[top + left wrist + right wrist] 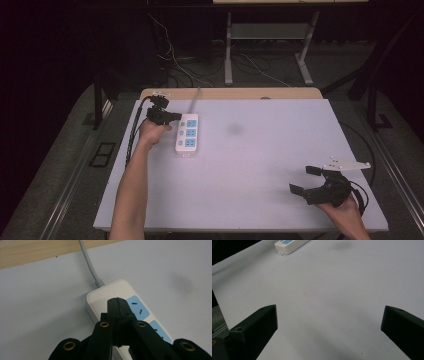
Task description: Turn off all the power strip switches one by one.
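A white power strip [187, 133] with blue sockets lies at the table's back left, its grey cable [195, 100] running off over the far edge. My left gripper [177, 116] is shut, jaws pressed together with nothing between them. Its tip hovers over the cable end of the power strip [115, 291] in the left gripper view, where my left gripper [117, 301] covers part of the first socket. My right gripper [302, 179] stands open near the front right of the table. Between its wide-apart jaws, my right gripper [329, 315] has only bare table, and the power strip [289, 245] lies far off.
The white table top [250, 165] has a wooden strip [230, 93] along its far edge and a faint dark smudge [235, 129] right of the power strip. Beyond the table are a dark floor, loose cables and a metal stand [228, 55].
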The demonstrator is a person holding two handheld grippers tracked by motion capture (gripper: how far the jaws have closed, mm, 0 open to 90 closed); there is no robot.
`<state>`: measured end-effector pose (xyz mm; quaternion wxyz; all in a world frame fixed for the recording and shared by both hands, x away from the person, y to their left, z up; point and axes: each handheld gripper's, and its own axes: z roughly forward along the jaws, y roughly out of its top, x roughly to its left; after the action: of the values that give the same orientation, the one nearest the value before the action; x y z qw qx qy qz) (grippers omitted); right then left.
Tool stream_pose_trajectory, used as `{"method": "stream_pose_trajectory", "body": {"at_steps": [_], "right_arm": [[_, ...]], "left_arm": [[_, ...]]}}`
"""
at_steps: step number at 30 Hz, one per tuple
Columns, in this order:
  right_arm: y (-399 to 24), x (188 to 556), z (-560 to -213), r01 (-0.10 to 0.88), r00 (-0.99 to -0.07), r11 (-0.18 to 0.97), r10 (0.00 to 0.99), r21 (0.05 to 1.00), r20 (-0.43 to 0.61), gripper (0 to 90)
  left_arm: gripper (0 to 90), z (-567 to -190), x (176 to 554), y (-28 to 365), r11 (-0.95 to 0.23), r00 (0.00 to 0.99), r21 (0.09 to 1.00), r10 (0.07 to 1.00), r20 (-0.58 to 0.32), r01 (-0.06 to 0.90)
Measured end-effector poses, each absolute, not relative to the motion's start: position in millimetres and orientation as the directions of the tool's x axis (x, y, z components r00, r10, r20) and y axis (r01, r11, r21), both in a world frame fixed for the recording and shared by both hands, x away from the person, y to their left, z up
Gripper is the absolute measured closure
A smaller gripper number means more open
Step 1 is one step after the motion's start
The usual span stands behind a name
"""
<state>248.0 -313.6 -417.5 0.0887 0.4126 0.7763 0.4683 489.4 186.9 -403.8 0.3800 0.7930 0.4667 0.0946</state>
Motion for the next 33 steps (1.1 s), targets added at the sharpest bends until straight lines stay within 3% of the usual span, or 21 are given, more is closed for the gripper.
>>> {"method": "stream_pose_trajectory", "body": {"at_steps": [8, 12, 33], "right_arm": [[-313.8, 247.8, -417.6, 0.557, -0.644, 0.222, 0.723, 0.801, 0.248, 0.5], [-314.1, 247.6, -417.3, 0.557, -0.644, 0.220, 0.724, 0.801, 0.249, 0.5], [-316.8, 246.0, -416.2, 0.554, -0.643, 0.220, 0.726, 0.803, 0.245, 0.5]], "left_arm": [[89.4, -410.9, 490.5, 182.6, -0.294, 0.550, 0.672, 0.810, -0.203, 0.680], [89.4, -414.2, 489.6, 180.0, -0.349, 0.564, 0.643, 0.811, -0.158, 0.682], [89.5, -416.7, 491.6, 175.9, -0.313, 0.547, 0.653, 0.816, -0.186, 0.690]]}}
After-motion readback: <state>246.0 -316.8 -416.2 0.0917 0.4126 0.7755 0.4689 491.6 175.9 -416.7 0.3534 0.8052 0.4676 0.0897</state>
